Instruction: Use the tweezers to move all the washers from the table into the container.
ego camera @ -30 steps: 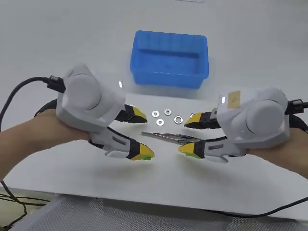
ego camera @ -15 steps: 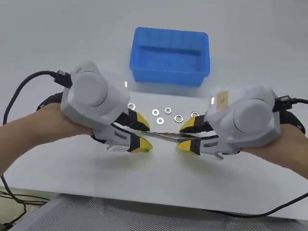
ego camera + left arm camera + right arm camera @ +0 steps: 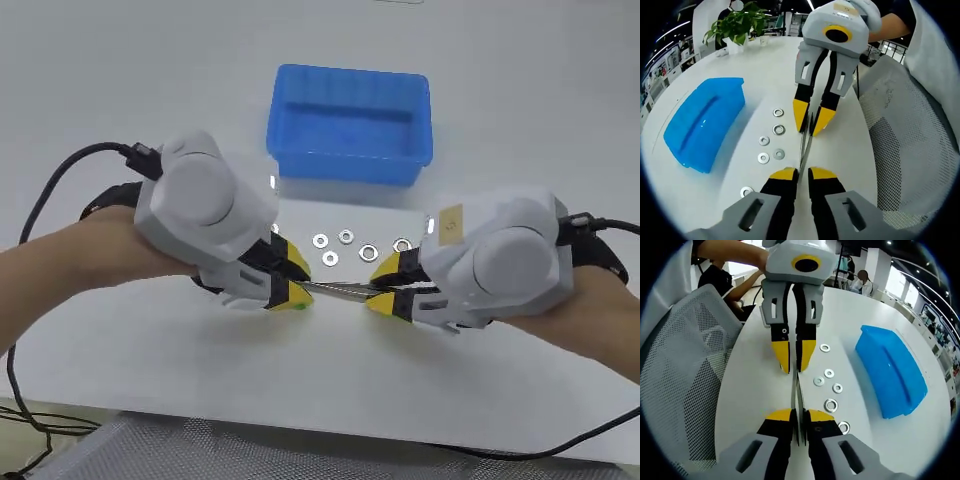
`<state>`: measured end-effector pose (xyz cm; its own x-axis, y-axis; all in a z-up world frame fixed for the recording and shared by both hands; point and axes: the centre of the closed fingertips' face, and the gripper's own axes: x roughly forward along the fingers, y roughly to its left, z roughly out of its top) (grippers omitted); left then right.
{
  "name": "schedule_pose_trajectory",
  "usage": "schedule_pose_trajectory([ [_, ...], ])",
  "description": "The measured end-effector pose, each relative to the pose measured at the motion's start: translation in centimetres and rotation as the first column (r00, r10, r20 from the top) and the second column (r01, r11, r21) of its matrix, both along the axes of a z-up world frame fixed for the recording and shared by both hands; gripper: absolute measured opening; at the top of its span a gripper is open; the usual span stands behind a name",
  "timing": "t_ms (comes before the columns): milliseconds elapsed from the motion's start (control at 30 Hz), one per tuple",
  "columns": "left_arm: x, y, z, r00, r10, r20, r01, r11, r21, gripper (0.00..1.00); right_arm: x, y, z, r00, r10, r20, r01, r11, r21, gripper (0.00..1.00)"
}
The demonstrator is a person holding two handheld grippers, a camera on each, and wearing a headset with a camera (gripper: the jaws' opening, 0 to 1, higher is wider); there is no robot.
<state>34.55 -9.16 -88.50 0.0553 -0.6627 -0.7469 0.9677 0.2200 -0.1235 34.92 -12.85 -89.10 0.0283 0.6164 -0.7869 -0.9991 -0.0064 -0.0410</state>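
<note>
Left gripper (image 3: 297, 285) and right gripper (image 3: 377, 287) each clamp an end of the tweezers (image 3: 335, 289), jaws nearly closed

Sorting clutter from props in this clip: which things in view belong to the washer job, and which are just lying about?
For the job:
- tweezers, held between the left gripper and the right gripper
- six washers on the table
- blue container

Lying about:
- potted plant
- mesh chair

Slim steel tweezers (image 3: 336, 290), level — silver washers (image 3: 345, 236) scattered at their 12 o'clock, open blue container (image 3: 345, 166) beyond.
</note>
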Motion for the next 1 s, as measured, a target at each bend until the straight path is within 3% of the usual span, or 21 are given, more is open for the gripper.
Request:
schedule_pose_trajectory([
  [100, 0.5, -0.1, -0.1, 1.000, 0.016, 0.002, -0.016, 1.000, 0.010, 0.08, 0.0, 0.0, 0.0, 1.000, -0.010, -0.002, 0.010, 1.000, 0.002, 0.11],
  [133, 0.5, -0.1, 0.0, 1.000, 0.019, -0.010, -0.019, 1.000, 0.005, 0.08, 0.1, 0.0, 0.0, 1.000, -0.014, -0.004, 0.014, 1.000, 0.002, 0.11],
  [400, 0.1, 0.0, 0.0, 1.000, 0.004, -0.017, -0.004, 1.000, 0.009, 0.07, 0.2, 0.2, 0.0, 1.000, -0.020, -0.009, 0.021, 1.000, 0.018, 0.08],
  [500, -0.1, 0.3, 0.0, 0.999, 0.018, -0.038, -0.018, 1.000, 0.018, 0.07, -0.3, 0.5, 0.1, 1.000, 0.004, 0.006, -0.004, 1.000, 0.023, 0.08],
  [633, -0.4, 0.8, 0.7, 1.000, 0.010, -0.021, -0.009, 0.999, 0.032, 0.06, -0.4, 0.8, 0.4, 1.000, 0.014, 0.016, -0.015, 0.999, 0.034, 0.07],
  [767, -0.2, 1.0, 2.2, 1.000, 0.027, -0.009, -0.026, 1.000, 0.012, 0.06, -0.3, 1.1, 1.0, 0.999, 0.013, 0.032, -0.015, 0.998, 0.057, 0.07],
  [1000, 0.1, 1.4, 5.5, 0.998, 0.014, 0.058, -0.015, 1.000, 0.019, 0.06, 0.2, 2.1, 2.6, 0.998, -0.013, 0.065, 0.003, 0.987, 0.158, 0.07],
])
